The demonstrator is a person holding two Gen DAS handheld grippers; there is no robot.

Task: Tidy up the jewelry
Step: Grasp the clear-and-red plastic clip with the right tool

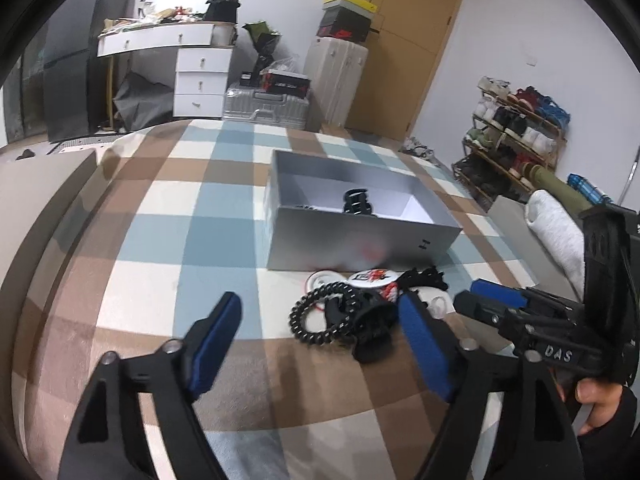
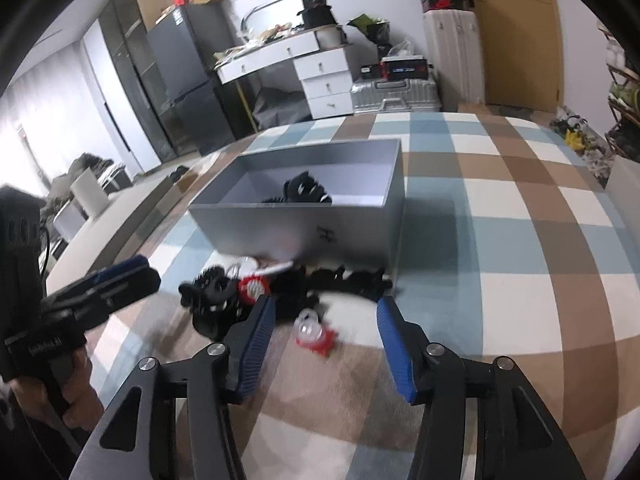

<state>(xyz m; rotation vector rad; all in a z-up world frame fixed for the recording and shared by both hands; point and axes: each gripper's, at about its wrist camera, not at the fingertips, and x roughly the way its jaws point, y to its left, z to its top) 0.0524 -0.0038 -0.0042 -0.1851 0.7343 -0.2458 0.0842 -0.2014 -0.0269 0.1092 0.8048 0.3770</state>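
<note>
Both claws spread wide, nothing held. Left claw [image 1: 320, 336] hangs over the black chain bracelet [image 1: 320, 314] on the plaid blanket [image 1: 180, 240]. Right claw [image 2: 326, 338] sits above a red/clear trinket [image 2: 314, 334]. Jewelry pile [image 2: 288, 288] lies w/ the silver box [image 2: 296, 232] just behind; a few black pcs [image 2: 306, 192] inside it.

Even, soft indoor light, no harsh glare, faint shadow cast beside the grey box [image 2: 304, 220], heavy fisheye bending and black vignette at corners, jewelry pile [image 2: 280, 292] smeared by motion blur, left view sharper.
</note>
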